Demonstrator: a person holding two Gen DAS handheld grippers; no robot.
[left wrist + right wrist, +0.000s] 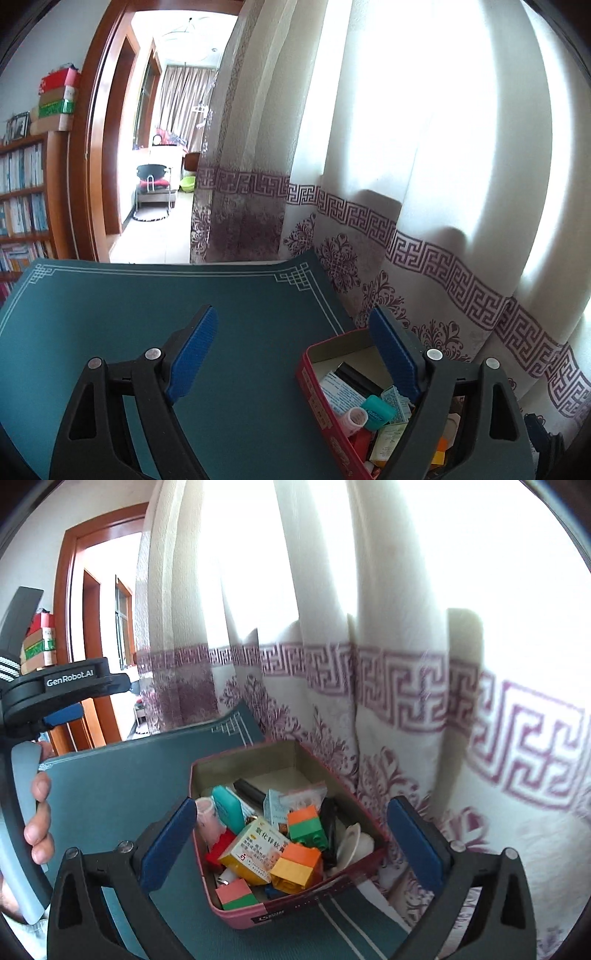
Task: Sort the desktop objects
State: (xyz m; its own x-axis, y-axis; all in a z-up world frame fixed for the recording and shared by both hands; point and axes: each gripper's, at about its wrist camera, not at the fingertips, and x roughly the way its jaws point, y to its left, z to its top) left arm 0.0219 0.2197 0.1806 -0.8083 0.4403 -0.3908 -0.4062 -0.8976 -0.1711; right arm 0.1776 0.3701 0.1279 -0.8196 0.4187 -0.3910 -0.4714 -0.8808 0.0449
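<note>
Two grippers hang above a green mat, both with jaws spread wide and nothing between the blue pads. From the left gripper the view runs across bare mat; its right finger stands over the near end of a red tin, which lies at the mat's right edge, just beside a patterned curtain. The right gripper frames the tin from above — the tin shows between the two pads, yet neither pad touches it.

Inside the tin lies a heap of small things: a yellow box with printed characters, an orange-and-yellow block, an orange-and-green block, a pink-and-green block, a teal case, a black pen and a white lid. They overlap, and which of them rests on which is hard to tell.

At the left edge of the right view a hand grips the grey handle of the other gripper. Beyond the mat — a wooden doorway and a bookshelf.
</note>
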